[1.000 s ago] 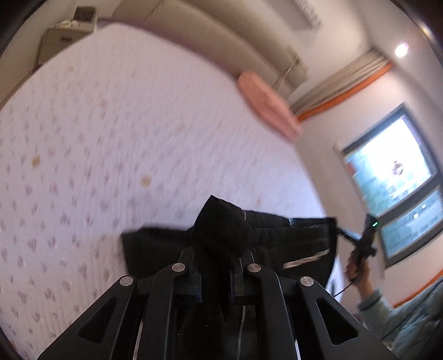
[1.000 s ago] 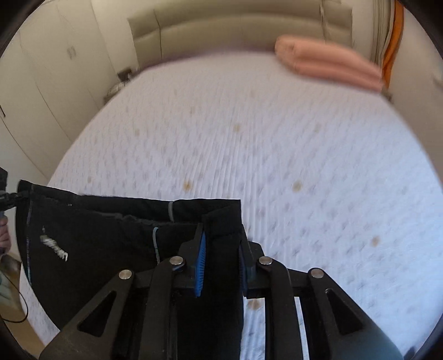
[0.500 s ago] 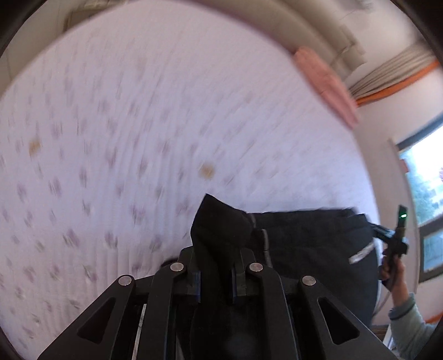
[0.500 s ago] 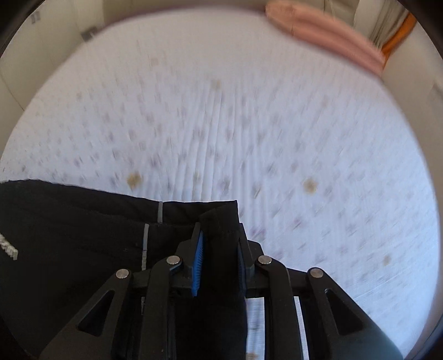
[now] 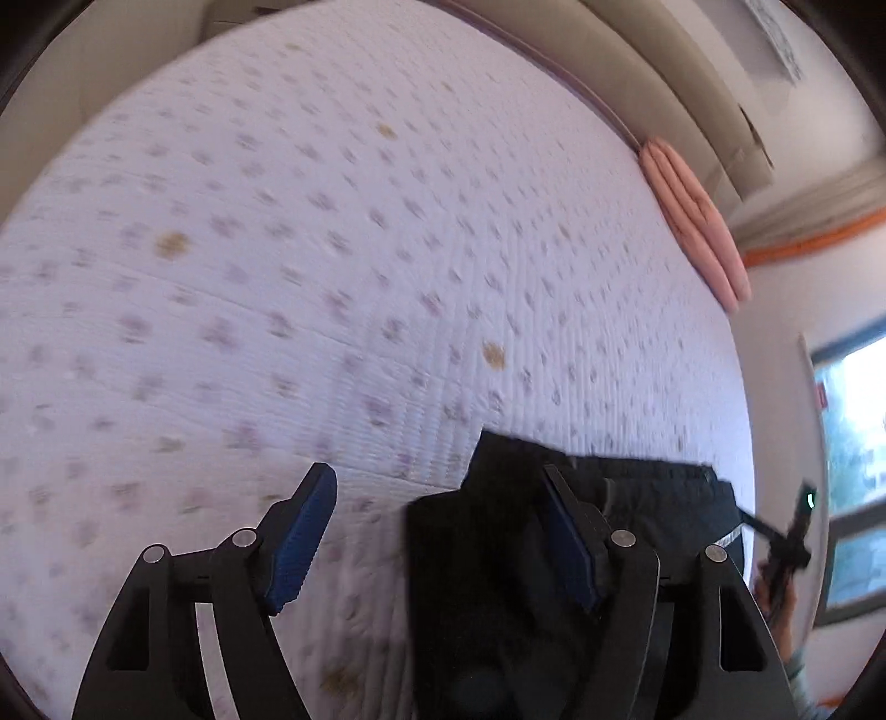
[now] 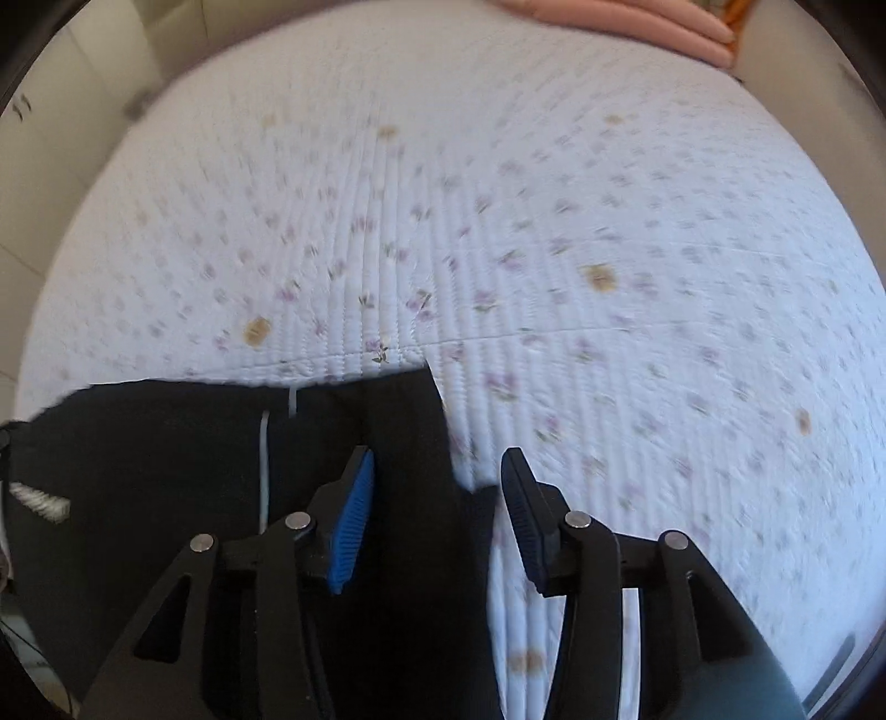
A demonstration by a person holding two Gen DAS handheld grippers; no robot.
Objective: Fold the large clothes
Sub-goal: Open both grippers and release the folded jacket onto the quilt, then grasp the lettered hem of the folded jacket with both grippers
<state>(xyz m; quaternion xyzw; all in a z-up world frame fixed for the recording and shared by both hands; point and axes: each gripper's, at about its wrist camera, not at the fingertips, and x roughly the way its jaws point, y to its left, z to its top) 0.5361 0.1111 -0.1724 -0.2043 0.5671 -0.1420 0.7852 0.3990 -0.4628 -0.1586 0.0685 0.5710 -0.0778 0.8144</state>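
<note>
- Left wrist view: my left gripper (image 5: 437, 518) has its jaws spread wide, and nothing is pinched between them.
- The black garment (image 5: 498, 554) lies on the bed (image 5: 332, 277), near the edge closest to me. Its corner sits by my right-hand finger, and that finger's blue pad (image 5: 570, 548) overlaps the cloth. I cannot tell whether pad and cloth touch.
- My left-hand finger stands over bare quilt, apart from the garment.
- The bed's cover is white, quilted in lines, with small purple flower prints and a few tan spots.
- A folded pink blanket (image 5: 698, 221) lies at the bed's far right corner, against the beige headboard (image 5: 637, 72).
- At the right border my other hand holds the right gripper (image 5: 786, 545) at the garment's far corner. A window (image 5: 853, 471) shows behind it.
- Right wrist view: my right gripper (image 6: 437, 501) also has its jaws spread, gripping nothing.
- The black garment (image 6: 194, 471) lies flat along the near edge of the bed (image 6: 554, 221), stretching to the left. One strip of it runs up between my two fingers, closer to the left blue pad (image 6: 351, 526).
- A thin white line and a small white mark show on the cloth. The mark is too blurred to read.
- My right-hand finger hangs over bare quilt just beside the garment's edge.
- The pink blanket (image 6: 637, 16) lies along the bed's far edge, at the top of this view.
</note>
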